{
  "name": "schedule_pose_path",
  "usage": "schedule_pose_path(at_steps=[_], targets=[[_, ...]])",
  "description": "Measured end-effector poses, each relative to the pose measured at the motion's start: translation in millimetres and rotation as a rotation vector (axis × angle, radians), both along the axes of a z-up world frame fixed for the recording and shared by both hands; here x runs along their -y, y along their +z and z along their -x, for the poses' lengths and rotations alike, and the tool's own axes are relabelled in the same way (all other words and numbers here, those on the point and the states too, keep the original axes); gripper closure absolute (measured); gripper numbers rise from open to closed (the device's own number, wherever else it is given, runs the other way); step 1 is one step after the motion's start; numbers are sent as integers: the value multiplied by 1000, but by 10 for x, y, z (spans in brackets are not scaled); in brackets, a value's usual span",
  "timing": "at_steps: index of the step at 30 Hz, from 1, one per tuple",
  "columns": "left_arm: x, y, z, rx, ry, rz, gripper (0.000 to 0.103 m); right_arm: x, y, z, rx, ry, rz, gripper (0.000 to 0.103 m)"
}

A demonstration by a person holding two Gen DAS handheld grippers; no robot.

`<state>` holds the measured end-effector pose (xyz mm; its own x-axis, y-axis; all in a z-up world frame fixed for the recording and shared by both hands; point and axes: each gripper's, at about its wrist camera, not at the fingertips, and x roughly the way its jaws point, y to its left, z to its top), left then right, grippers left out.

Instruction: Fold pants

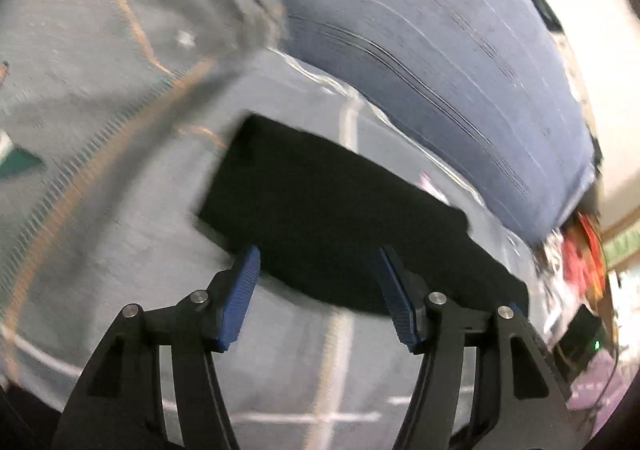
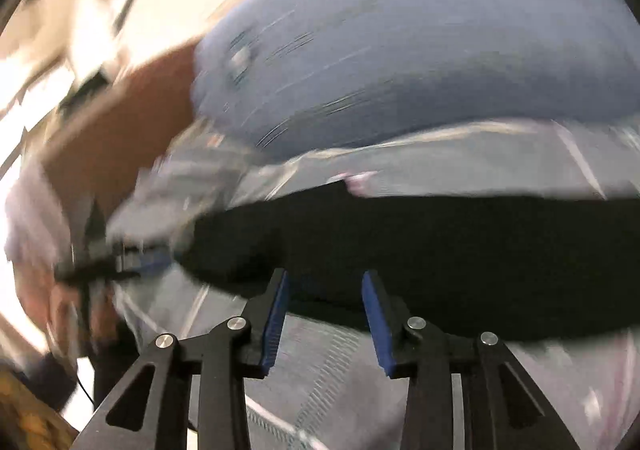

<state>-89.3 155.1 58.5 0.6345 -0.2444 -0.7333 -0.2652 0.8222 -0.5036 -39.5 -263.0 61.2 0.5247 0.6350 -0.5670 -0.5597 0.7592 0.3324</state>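
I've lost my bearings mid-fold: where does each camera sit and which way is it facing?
Left wrist: on the left tool, looking down along its open fingers at the black pants on the grey sheet.
Right wrist: on the right tool, open, facing the pants.
Shared: pants, sheet, blue bedding.

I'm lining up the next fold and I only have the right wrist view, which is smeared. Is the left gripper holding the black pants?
Observer: No. The left gripper is open, its blue pads spread over the near edge of the black pants, gripping nothing.
Operator: Can you see a clean end of the pants on that side?
Observer: Yes, the left wrist view shows a squared corner lying flat on the grey checked sheet.
Operator: Anything else lying near that corner?
Observer: A grey garment with orange stitching lies beyond it, beside the blue cushion.
Operator: And my right gripper?
Observer: The right gripper is open too, over the pants' near edge.
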Motion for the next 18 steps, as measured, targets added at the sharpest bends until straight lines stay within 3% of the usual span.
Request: schedule_pose_path(at_steps=[4, 8, 15, 16, 18], targets=[[-270, -117, -192, -55, 38, -14, 42, -815, -130, -71, 124, 165, 246, 64], [-286, -164, -409, -76, -10, -15, 42, -1222, -290, -151, 174, 231, 409, 62], [-126, -307, -681, -107, -111, -127, 43, -1226, -358, -137, 193, 225, 458, 56], [-102, -324, -705, -106, -118, -144, 49, -1237, -339, -123, 202, 220, 465, 56], [-30, -331, -770, -89, -161, -179, 70, -1251, -316, -128, 227, 213, 452, 56]])
